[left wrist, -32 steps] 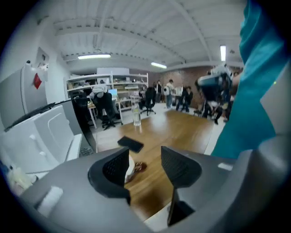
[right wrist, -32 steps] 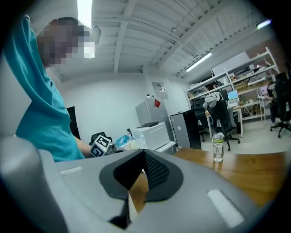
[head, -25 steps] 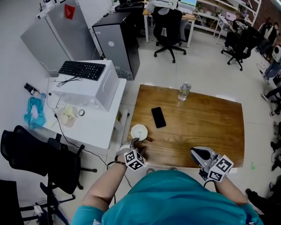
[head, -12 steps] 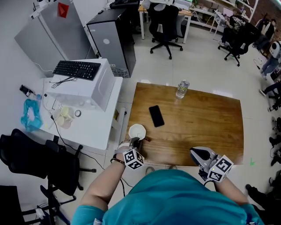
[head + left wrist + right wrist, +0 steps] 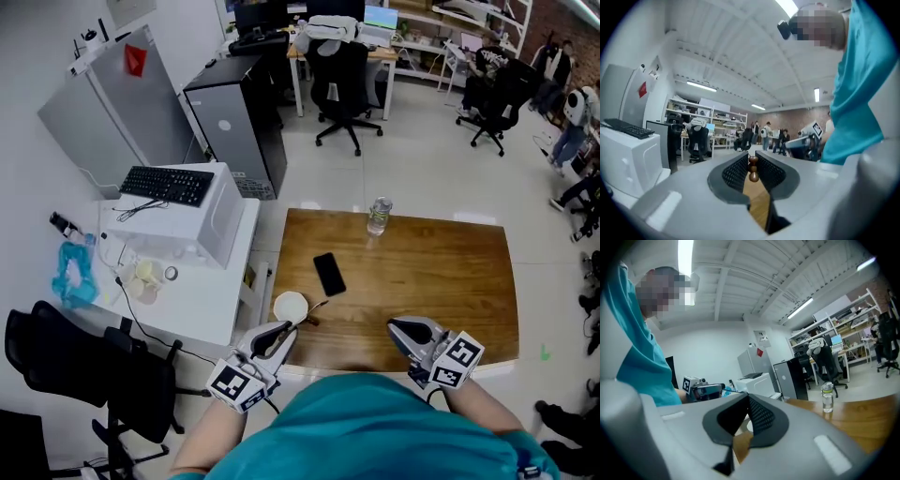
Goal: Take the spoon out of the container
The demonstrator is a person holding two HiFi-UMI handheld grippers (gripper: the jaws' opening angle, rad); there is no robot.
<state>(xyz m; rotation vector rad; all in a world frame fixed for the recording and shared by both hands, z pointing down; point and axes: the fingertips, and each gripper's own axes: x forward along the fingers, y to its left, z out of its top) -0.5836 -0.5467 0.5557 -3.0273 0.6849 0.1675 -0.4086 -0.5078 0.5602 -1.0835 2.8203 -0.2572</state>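
Note:
A white round container (image 5: 290, 305) stands near the front left corner of the wooden table (image 5: 431, 281). My left gripper (image 5: 281, 334) hangs just in front of it, over the table's front edge. It is shut on the spoon (image 5: 316, 309), a thin dark stick that slants up to the right beside the container. In the left gripper view the spoon's brown beaded handle (image 5: 753, 169) stands pinched between the black pads of the left gripper (image 5: 753, 165). Whether the spoon's bowl still touches the container is unclear. My right gripper (image 5: 398, 328) (image 5: 747, 401) hovers at the front right, shut and empty.
A black phone (image 5: 329, 274) lies behind the container, and a clear water bottle (image 5: 378, 216) stands at the table's far edge. Left of the table stands a white desk (image 5: 192, 281) with a keyboard (image 5: 169, 185). A black office chair (image 5: 66, 361) stands near left.
My left gripper has drawn back from the container's rim toward the table's front edge, with the spoon handle in its jaws. The right gripper has barely moved.

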